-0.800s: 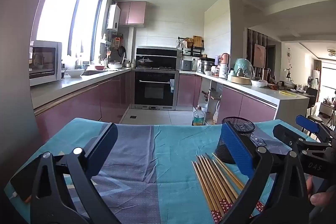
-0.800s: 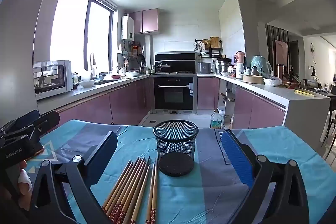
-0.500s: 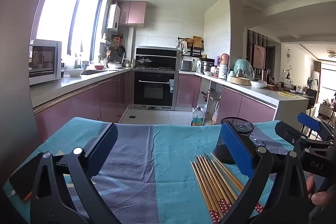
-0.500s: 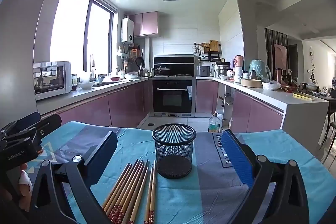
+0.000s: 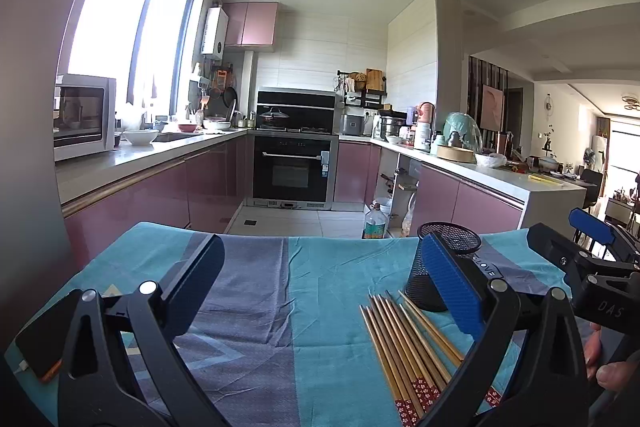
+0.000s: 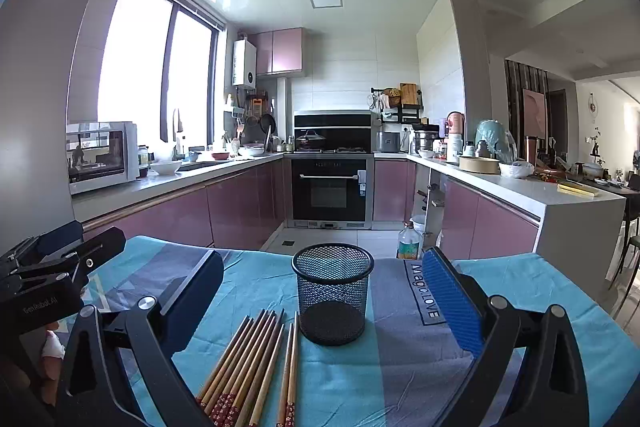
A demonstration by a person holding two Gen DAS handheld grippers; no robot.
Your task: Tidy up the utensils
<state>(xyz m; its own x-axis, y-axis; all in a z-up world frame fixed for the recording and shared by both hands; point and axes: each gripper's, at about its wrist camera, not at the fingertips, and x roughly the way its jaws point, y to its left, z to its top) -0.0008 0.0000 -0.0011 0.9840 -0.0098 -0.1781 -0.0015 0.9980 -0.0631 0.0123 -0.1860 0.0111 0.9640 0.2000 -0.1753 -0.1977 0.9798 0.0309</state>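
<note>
Several wooden chopsticks with red patterned ends (image 6: pixel 248 363) lie in a bundle on the blue-and-grey tablecloth (image 6: pixel 400 379), just left of an empty black mesh cup (image 6: pixel 333 293). In the left wrist view the chopsticks (image 5: pixel 404 347) lie to the right with the mesh cup (image 5: pixel 440 267) behind them. My right gripper (image 6: pixel 320 291) is open and empty, held above the cloth with the cup between its fingers' line of sight. My left gripper (image 5: pixel 320 279) is open and empty over the cloth, left of the chopsticks. Each gripper shows at the edge of the other's view.
The table's far edge (image 6: pixel 256 253) drops to a tiled kitchen floor. Pink cabinets and counters run left and right, with an oven (image 6: pixel 330 191) at the back. A plastic bottle (image 6: pixel 408 245) stands on the floor beyond the table.
Both grippers have drawn back slightly and tilted down, so the cup and chopsticks sit a little higher and farther in view. Both stay open and empty.
</note>
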